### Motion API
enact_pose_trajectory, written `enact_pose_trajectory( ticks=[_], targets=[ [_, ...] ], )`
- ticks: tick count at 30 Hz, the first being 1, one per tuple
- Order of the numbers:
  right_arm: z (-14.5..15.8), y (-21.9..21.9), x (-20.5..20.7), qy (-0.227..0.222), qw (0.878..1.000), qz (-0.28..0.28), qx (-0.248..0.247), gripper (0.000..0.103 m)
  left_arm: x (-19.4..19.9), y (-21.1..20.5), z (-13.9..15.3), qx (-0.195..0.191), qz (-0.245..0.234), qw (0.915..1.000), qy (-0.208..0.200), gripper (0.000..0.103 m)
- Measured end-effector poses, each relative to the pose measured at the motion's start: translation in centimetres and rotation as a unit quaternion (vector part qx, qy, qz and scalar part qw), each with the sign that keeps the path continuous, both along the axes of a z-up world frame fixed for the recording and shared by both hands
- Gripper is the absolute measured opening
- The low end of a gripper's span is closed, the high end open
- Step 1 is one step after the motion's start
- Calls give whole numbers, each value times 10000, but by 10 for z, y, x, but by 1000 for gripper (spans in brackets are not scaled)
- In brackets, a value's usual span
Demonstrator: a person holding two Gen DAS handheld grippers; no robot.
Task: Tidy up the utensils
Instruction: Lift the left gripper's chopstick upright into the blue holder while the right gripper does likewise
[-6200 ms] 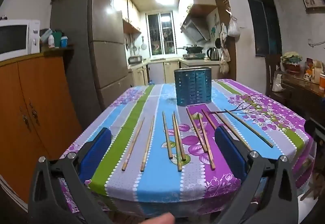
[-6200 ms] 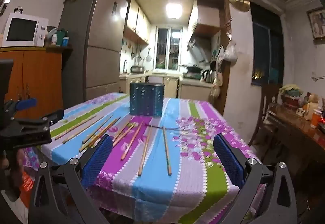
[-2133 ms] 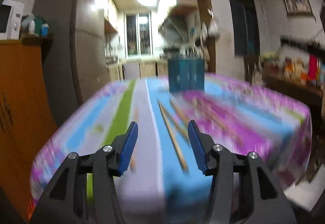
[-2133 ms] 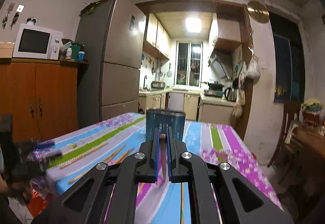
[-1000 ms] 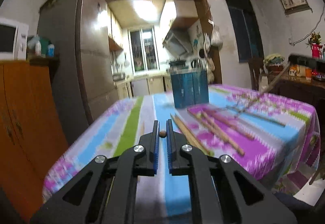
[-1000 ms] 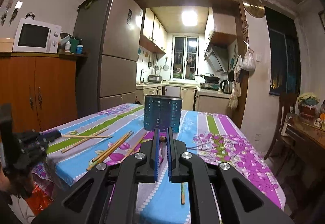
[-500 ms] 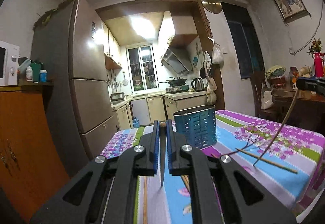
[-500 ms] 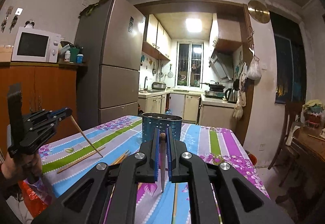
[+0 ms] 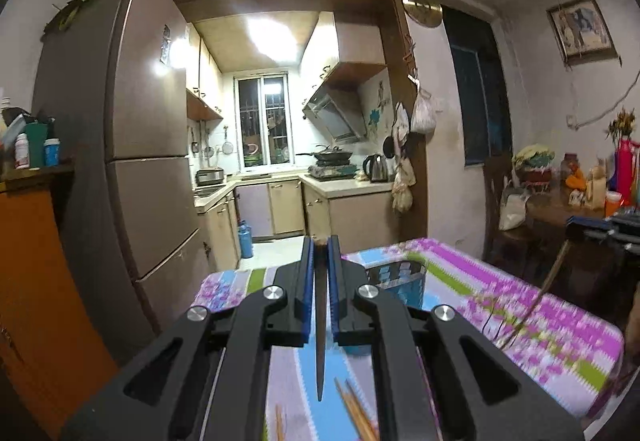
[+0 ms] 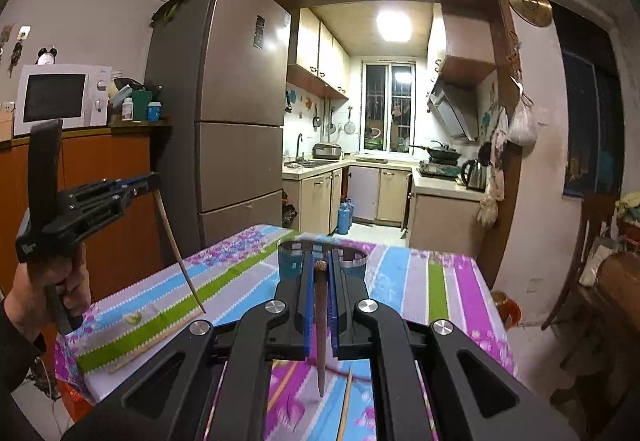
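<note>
My left gripper (image 9: 319,241) is shut on a wooden chopstick (image 9: 319,341) that hangs point down above the table. It also shows in the right wrist view (image 10: 154,183), held high at the left with its chopstick (image 10: 176,253). My right gripper (image 10: 320,265) is shut on another chopstick (image 10: 320,337), also point down. The blue perforated utensil holder (image 9: 400,283) stands on the table just beyond the left gripper, and just beyond the right gripper (image 10: 290,261). More chopsticks (image 9: 356,413) lie on the cloth below.
The table has a striped floral cloth (image 10: 452,281). A fridge (image 10: 224,113) and an orange cabinet (image 10: 100,169) with a microwave (image 10: 56,99) stand at the left. A cluttered side table (image 9: 560,201) and a chair (image 10: 580,241) are at the right. The kitchen lies behind.
Both grippers closed on chopsticks and lifted them off the table. Over the last second both rose higher and moved closer to the blue holder, chopsticks swinging point down.
</note>
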State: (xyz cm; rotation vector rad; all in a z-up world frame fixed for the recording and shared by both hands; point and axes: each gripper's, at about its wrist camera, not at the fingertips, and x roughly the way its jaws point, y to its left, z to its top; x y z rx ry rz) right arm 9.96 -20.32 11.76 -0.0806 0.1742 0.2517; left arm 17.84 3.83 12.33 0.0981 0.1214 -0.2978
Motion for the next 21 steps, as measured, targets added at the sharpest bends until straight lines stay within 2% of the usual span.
enact_pose_trajectory(
  ticks=[9, 12, 16, 21],
  targets=[
    [119, -1, 68, -296, 9996, 43, 7, 8, 38, -28, 88, -348, -225, 9984, -382, 5],
    [144, 5, 98, -299, 9995, -23, -113, 8, 58, -44, 108, -345, -244, 9982, -420, 5],
    [159, 9, 138, -157, 9997, -87, -177, 8, 88, -65, 115, -248, -200, 9990, -326, 5],
    [150, 7, 180, 160, 9998, -94, -72, 8, 121, -79, 102, -233, -216, 9995, -37, 5]
  ],
)
